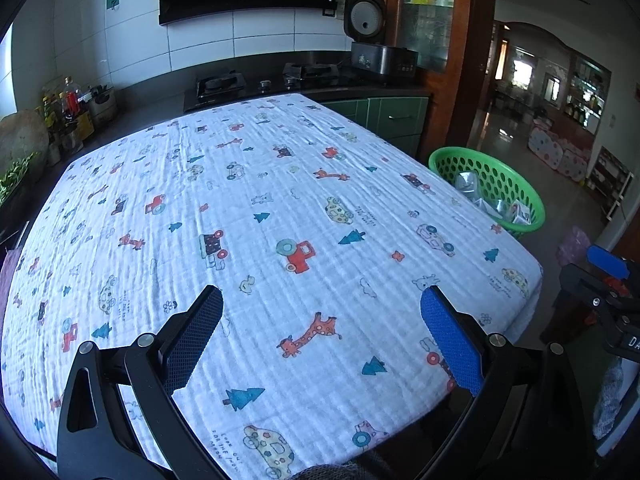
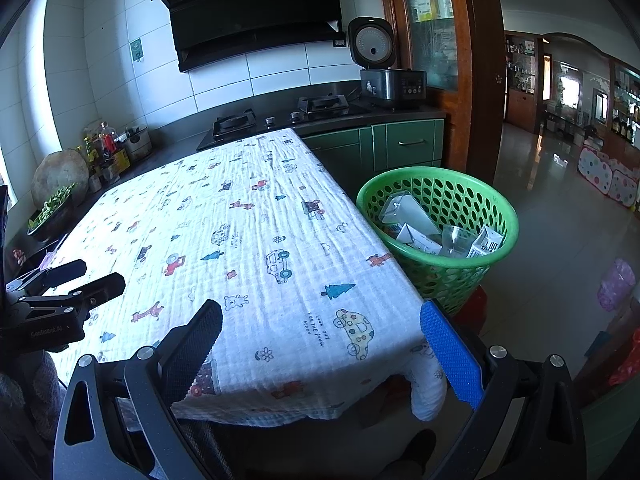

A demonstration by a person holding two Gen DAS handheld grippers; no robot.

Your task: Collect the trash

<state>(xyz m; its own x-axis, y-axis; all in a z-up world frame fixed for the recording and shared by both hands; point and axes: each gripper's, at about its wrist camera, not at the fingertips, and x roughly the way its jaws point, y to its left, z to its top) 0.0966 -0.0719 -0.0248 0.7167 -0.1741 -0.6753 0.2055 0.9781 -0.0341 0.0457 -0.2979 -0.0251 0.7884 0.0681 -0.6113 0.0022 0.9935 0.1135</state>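
Note:
A green perforated basket (image 2: 436, 200) stands on the floor by the table's right side, also in the left wrist view (image 1: 490, 184). It holds white cartons (image 2: 416, 236) and crumpled clear plastic (image 2: 456, 240). The table is covered by a white cloth with cartoon prints (image 1: 280, 208) (image 2: 248, 240), with no loose trash on it. My left gripper (image 1: 322, 312) hovers open over the near part of the cloth. My right gripper (image 2: 322, 328) is open above the table's near right corner. Each gripper shows at the other view's edge: left gripper (image 2: 86, 278), right gripper (image 1: 604, 264).
A dark counter behind the table carries a gas hob (image 2: 280, 116), a rice cooker with its lid up (image 2: 384, 76), bottles and jars (image 2: 108, 148) and a bowl of greens (image 2: 50, 212). Green cabinets (image 2: 400, 144) stand behind the basket. A pink bag (image 2: 616, 284) lies on the floor at right.

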